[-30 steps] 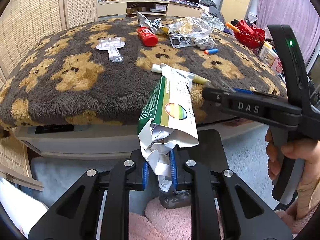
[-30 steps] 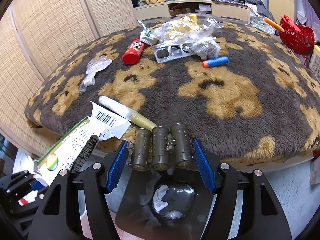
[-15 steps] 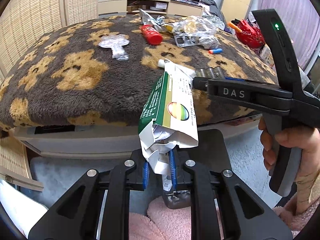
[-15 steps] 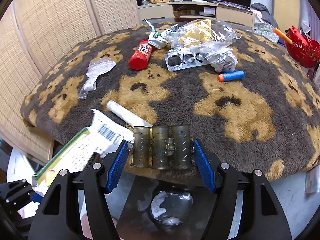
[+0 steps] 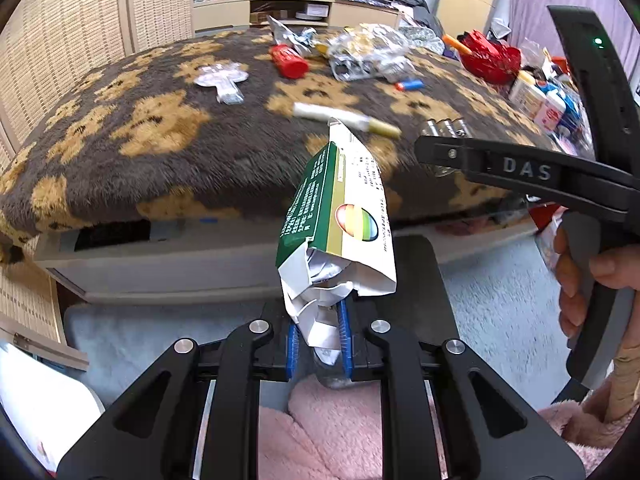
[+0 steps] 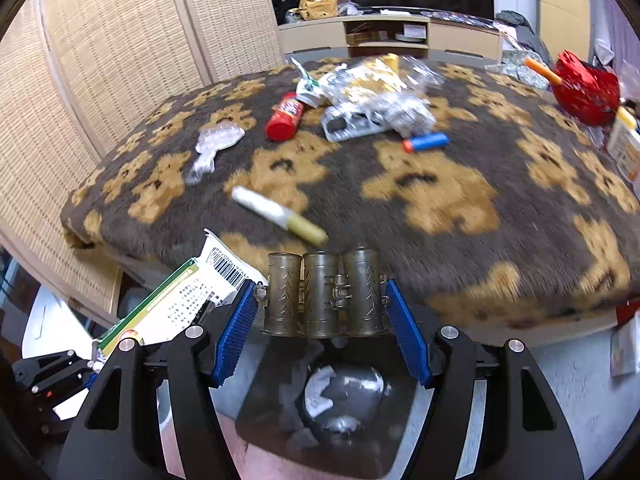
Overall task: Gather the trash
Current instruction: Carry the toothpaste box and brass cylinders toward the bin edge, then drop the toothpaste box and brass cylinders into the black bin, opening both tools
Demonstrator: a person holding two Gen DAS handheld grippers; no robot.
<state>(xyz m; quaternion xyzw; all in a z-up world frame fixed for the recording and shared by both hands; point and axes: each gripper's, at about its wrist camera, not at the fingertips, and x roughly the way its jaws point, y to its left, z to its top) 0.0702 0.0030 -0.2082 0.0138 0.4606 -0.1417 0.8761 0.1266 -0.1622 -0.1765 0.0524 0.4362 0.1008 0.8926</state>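
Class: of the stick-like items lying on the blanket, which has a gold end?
The white stick nearest the grippers: white body, gold tip. The red tube is all red; the dart is blue with an orange tip.

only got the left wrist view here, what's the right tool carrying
Observer: The right tool grips three brass-coloured cylinders joined side by side.
Operator: anything under it
Observer: A dark bin sits below, crumpled white paper at the bottom.
Operator: does my carton have a barcode
Observer: Yes, the torn end of the carton shows a barcode facing the right wrist camera.
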